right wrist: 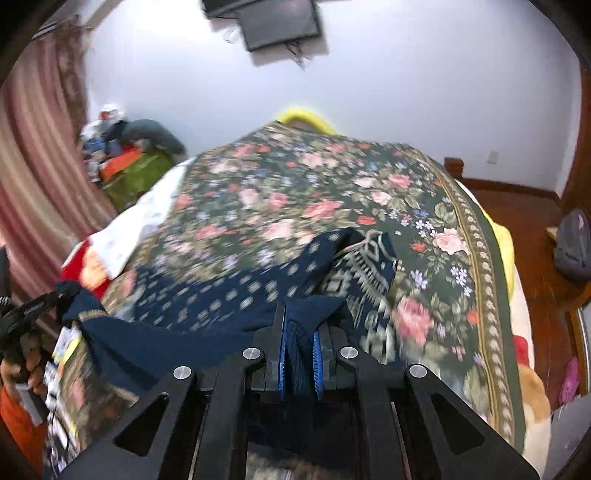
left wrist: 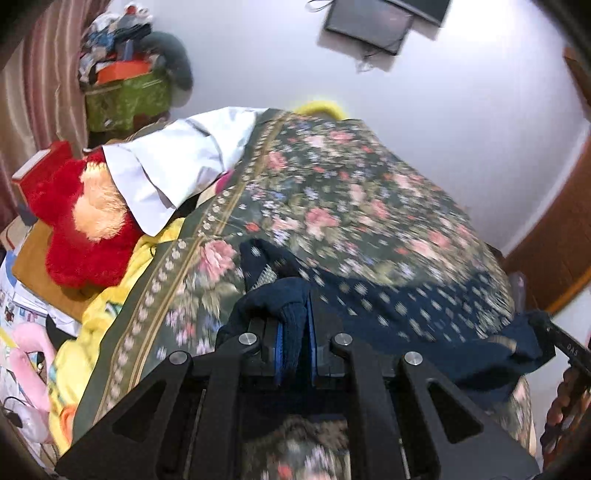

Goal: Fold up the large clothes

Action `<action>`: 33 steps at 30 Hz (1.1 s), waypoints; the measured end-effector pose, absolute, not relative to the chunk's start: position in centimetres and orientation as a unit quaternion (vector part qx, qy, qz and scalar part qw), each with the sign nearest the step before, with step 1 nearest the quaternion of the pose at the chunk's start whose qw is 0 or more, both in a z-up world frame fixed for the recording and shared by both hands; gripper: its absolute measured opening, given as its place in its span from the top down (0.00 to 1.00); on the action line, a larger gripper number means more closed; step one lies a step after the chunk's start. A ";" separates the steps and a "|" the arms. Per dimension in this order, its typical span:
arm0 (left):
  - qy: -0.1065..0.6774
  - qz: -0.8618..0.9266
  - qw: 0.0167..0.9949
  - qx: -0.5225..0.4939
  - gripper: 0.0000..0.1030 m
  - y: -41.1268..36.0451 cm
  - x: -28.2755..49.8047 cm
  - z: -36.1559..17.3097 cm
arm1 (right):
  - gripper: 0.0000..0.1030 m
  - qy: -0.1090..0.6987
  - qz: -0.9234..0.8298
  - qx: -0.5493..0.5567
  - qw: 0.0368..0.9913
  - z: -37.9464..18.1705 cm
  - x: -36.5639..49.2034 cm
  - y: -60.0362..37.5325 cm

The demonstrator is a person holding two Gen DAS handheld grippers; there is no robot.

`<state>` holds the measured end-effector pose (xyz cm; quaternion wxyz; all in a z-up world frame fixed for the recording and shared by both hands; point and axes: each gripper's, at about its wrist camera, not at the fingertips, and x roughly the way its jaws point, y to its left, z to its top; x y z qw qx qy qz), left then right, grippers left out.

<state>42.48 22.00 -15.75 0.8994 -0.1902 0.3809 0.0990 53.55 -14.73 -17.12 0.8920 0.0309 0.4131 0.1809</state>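
Note:
A dark navy garment (left wrist: 388, 310) with small pale motifs lies stretched across the floral bedspread (left wrist: 332, 192). My left gripper (left wrist: 295, 332) is shut on a bunched navy edge of it at one end. My right gripper (right wrist: 301, 332) is shut on the other end of the same garment (right wrist: 221, 302). A patterned border section of the garment (right wrist: 365, 266) shows folded over beside the right gripper. The right gripper also shows at the right edge of the left wrist view (left wrist: 554, 339), and the left gripper at the left edge of the right wrist view (right wrist: 48, 299). The cloth hangs lifted between them.
A red plush toy (left wrist: 81, 221) and a white cloth (left wrist: 173, 166) lie at the bed's left side. A green box piled with clutter (left wrist: 125, 92) stands by the striped curtain (left wrist: 37, 92). A monitor (right wrist: 277, 22) hangs on the wall. A grey bag (right wrist: 572, 243) sits on the wooden floor.

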 end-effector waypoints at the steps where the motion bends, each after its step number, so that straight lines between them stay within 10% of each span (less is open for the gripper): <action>1: 0.385 0.104 0.896 -0.195 0.91 22.5 43.4 -16.5 | 0.92 0.420 0.174 0.038 0.890 -18.0 55.0 -14.8; 13: 0.467 0.139 0.847 -0.211 0.87 25.4 51.4 -26.9 | 0.91 0.480 0.197 0.115 0.847 -23.8 62.7 -17.0; 28: 0.476 0.072 0.856 -0.191 0.76 26.7 49.6 -17.4 | 0.91 0.464 0.139 0.122 0.866 -16.4 60.7 -23.5; 33: 0.466 0.092 0.862 -0.179 0.43 25.7 49.0 -16.3 | 0.91 0.480 0.199 0.060 0.852 -16.7 56.7 -20.9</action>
